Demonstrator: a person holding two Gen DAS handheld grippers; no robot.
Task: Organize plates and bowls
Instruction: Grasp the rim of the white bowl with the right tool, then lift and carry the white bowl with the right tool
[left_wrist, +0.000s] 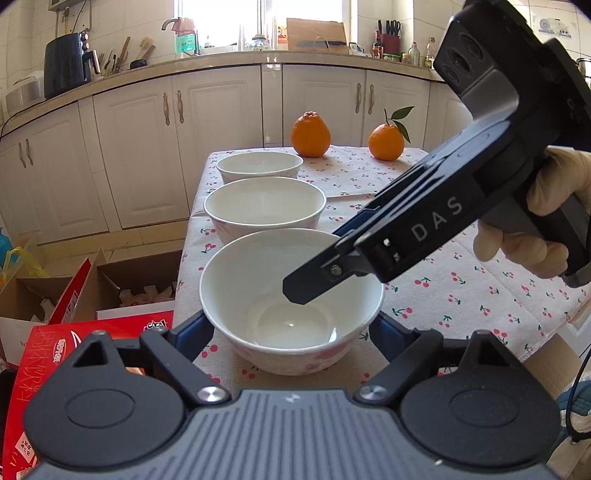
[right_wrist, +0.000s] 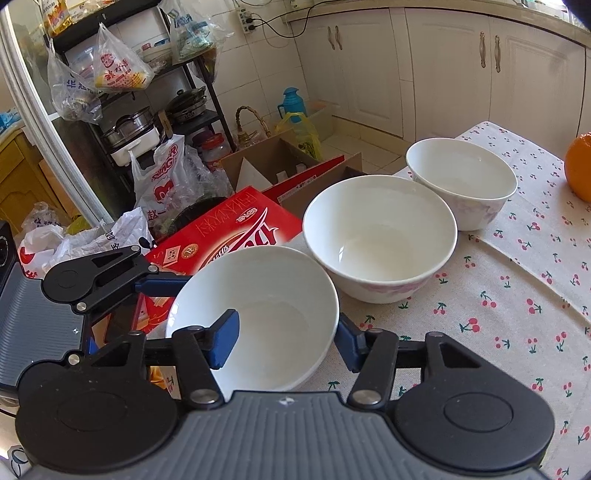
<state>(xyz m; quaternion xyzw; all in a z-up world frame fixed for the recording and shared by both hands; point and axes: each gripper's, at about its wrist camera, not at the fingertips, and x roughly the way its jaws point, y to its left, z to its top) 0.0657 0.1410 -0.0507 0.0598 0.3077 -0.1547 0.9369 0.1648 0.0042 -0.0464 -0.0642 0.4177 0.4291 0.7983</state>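
Observation:
Three white bowls with pink flower print stand in a row along the table's left edge. The near bowl (left_wrist: 291, 299) (right_wrist: 258, 317) sits between the spread fingers of my open left gripper (left_wrist: 291, 332), which flank its outside without visibly touching. My right gripper (right_wrist: 284, 339) is open too: its left finger (right_wrist: 225, 338) is inside the near bowl, its right finger (right_wrist: 349, 345) outside the rim. The right gripper shows in the left wrist view (left_wrist: 314, 273) reaching in from the right. The middle bowl (left_wrist: 265, 206) (right_wrist: 380, 236) and far bowl (left_wrist: 259, 167) (right_wrist: 461, 181) stand free.
The table has a cherry-print cloth (left_wrist: 461, 280) (right_wrist: 517, 295). Two oranges (left_wrist: 310, 134) (left_wrist: 386, 142) sit at its far end. Red boxes (left_wrist: 48, 354) (right_wrist: 229, 229) and open cartons lie on the floor left of the table. White cabinets (left_wrist: 147, 147) stand behind.

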